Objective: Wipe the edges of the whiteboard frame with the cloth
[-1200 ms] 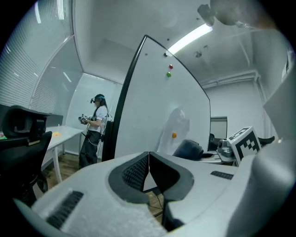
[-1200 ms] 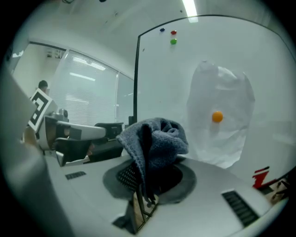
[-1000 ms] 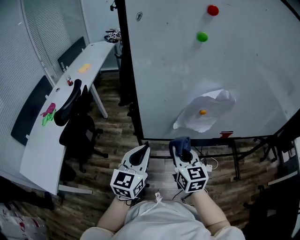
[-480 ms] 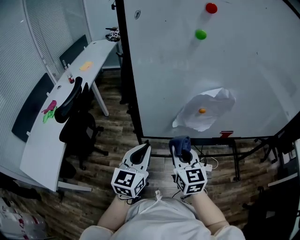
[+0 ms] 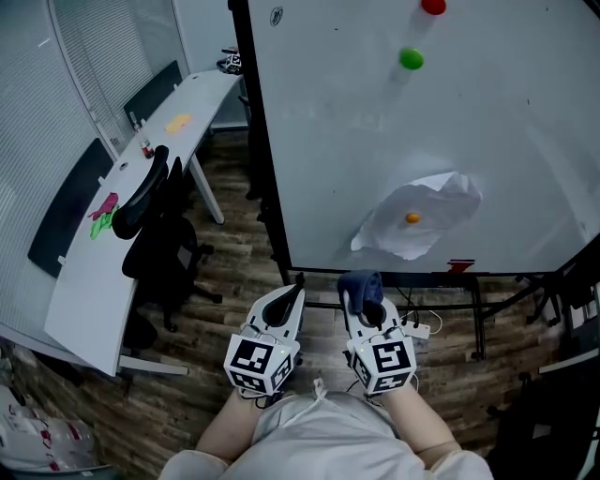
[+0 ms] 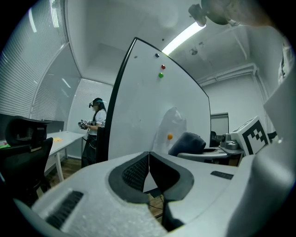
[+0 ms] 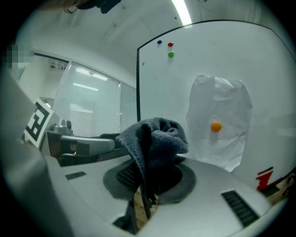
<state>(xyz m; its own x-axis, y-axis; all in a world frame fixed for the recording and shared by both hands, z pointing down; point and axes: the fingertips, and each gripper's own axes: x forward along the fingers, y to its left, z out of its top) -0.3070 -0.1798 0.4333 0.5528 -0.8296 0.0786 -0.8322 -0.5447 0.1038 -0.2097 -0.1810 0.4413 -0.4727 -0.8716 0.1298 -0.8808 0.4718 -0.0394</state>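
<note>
A large whiteboard [image 5: 394, 141] in a black frame [image 5: 259, 141] stands ahead of me; its bottom edge [image 5: 412, 278] runs just beyond both grippers. My right gripper [image 5: 354, 296] is shut on a dark blue-grey cloth [image 5: 363, 284], which bunches up over the jaws in the right gripper view, cloth [image 7: 155, 143]. My left gripper [image 5: 296, 291] is shut with nothing in it, jaws pressed together, left gripper [image 6: 149, 159]. Both are held low, close to my body, short of the board's lower left corner.
A crumpled paper sheet [image 5: 417, 225] hangs under an orange magnet [image 5: 412, 217]; green [image 5: 410, 59] and red [image 5: 433, 7] magnets sit higher. A long white desk [image 5: 112, 225] and black office chair [image 5: 155, 239] stand left. Another person [image 6: 95, 127] stands beyond the board's edge.
The head view has shifted slightly, so the board and its magnets sit a little further right and up in the picture. Both grippers keep their pose and grip.
</note>
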